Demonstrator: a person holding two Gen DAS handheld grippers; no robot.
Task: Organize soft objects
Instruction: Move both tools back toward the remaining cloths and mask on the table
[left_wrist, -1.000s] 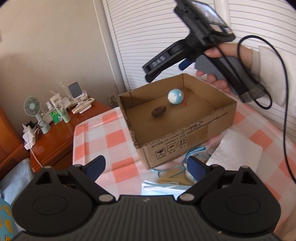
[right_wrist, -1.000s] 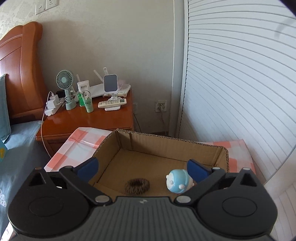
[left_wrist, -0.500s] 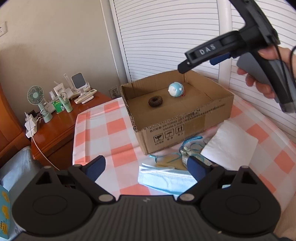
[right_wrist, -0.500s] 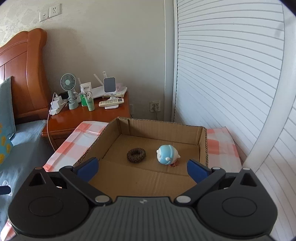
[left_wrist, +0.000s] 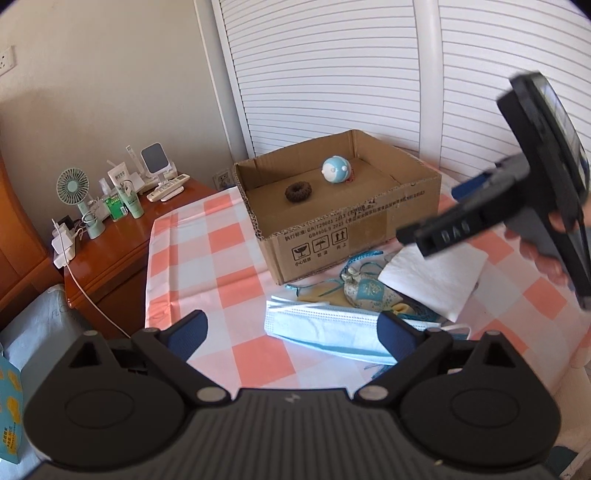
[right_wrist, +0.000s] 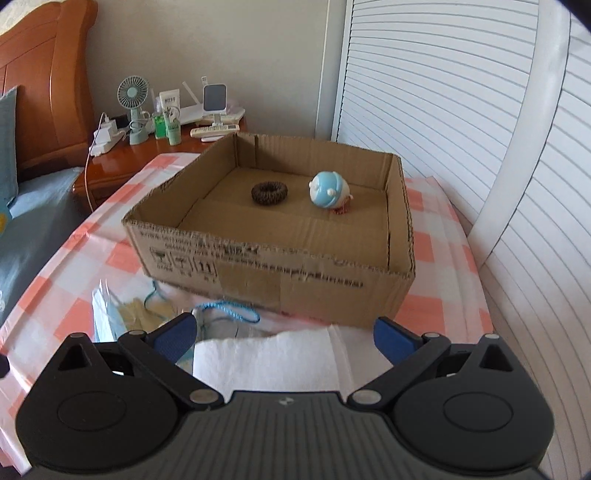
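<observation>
An open cardboard box (left_wrist: 354, 236) (right_wrist: 295, 273) stands on the checked tablecloth. Inside lie a brown hair scrunchie (left_wrist: 298, 192) (right_wrist: 269, 192) and a blue-and-white round plush toy (left_wrist: 335, 169) (right_wrist: 328, 190). In front of the box lie a light blue face mask (left_wrist: 325, 332), a patterned sachet with blue cord (left_wrist: 365, 290) and a white folded cloth (left_wrist: 439, 277) (right_wrist: 266, 362). My left gripper (left_wrist: 291, 332) is open and empty above the mask. My right gripper (right_wrist: 284, 336) is open and empty above the white cloth; it also shows in the left wrist view (left_wrist: 461, 229).
A wooden nightstand (left_wrist: 110, 240) (right_wrist: 122, 162) at the left holds a small fan (left_wrist: 79, 199), bottles, a remote and chargers. White louvred doors (right_wrist: 461, 110) stand behind the table. A bed (right_wrist: 33, 229) lies at the left.
Both grippers have pulled back from the box and lowered. The right gripper moved from over the box to above the white cloth. The mask and sachet came into full view.
</observation>
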